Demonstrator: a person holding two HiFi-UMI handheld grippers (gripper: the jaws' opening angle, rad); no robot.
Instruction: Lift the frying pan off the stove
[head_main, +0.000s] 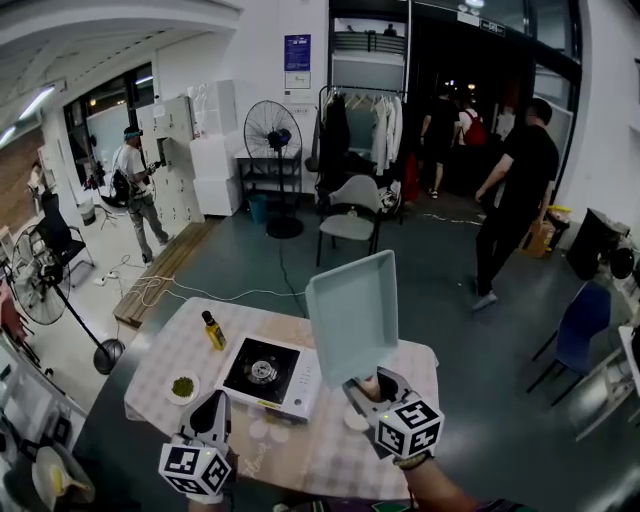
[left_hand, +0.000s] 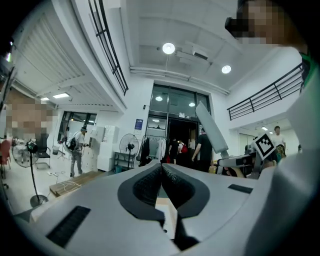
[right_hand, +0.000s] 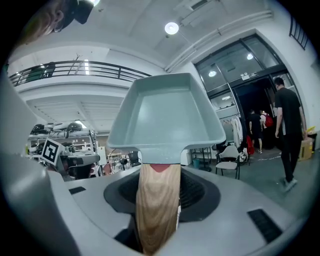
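Pan off the stove, held up by right gripper.
Left gripper (head_main: 212, 405) sits low at the near edge of the table (head_main: 330, 455), angled up, jaws pressed together with nothing between. Stove (head_main: 268, 373) mid-table. Right gripper (head_main: 372, 385), forearm entering from bottom right, points upward and is clenched on the wooden handle (right_hand: 157, 205); pan (head_main: 352, 312) stands nearly upright in the air, right of the stove, clear of it.

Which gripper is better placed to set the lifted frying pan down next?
Right, in my judgement. The right gripper is clamped on the wooden handle of the frying pan, which is raised clear of the stove. The left gripper is shut, empty, and away from the pan.
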